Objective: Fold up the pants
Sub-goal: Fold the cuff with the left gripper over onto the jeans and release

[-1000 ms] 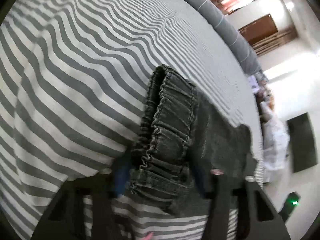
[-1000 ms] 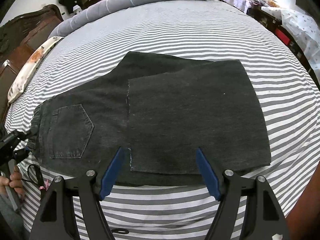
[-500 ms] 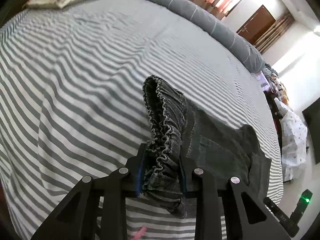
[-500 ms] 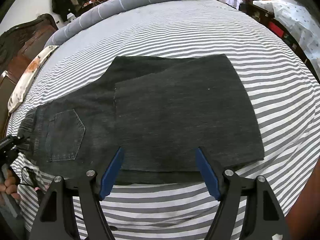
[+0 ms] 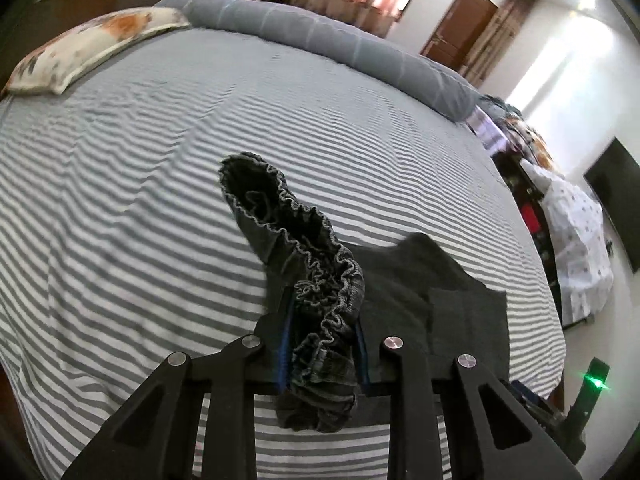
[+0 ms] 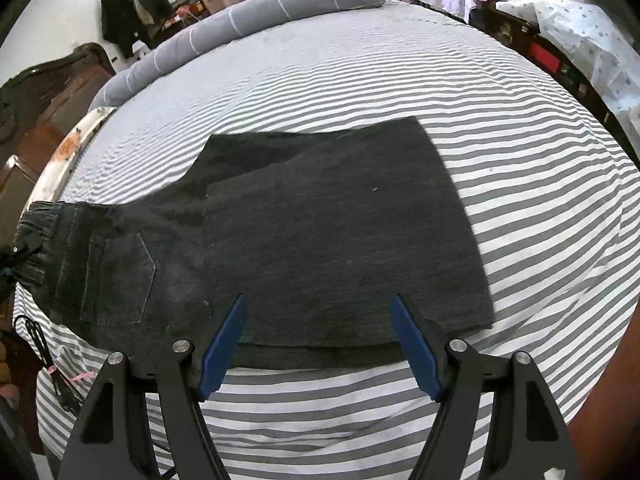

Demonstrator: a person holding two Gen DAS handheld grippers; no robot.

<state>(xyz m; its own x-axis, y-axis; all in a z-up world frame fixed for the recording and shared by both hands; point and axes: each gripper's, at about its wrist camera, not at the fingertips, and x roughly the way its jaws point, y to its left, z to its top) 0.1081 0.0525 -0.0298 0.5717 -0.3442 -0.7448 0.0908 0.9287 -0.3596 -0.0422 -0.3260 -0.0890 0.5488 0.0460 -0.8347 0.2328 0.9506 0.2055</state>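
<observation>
Your left gripper (image 5: 322, 344) is clamped on the elastic waistband (image 5: 320, 280) of the dark pants (image 6: 320, 232), lifting that end off the striped bed sheet (image 6: 400, 72). The rest of the pants lies flat mid-bed, legs already doubled over toward the waist, back pocket (image 6: 116, 280) facing up.

Your right gripper (image 6: 320, 344) hangs w/ jaws wide apart over the near edge of the folded legs, holding nothing.

Bare sheet all around; bolster (image 6: 248, 20) at the far edge, pillow (image 5: 92, 48) at the head. A cable (image 6: 48, 356) lies near the bed's edge by the waist end.
</observation>
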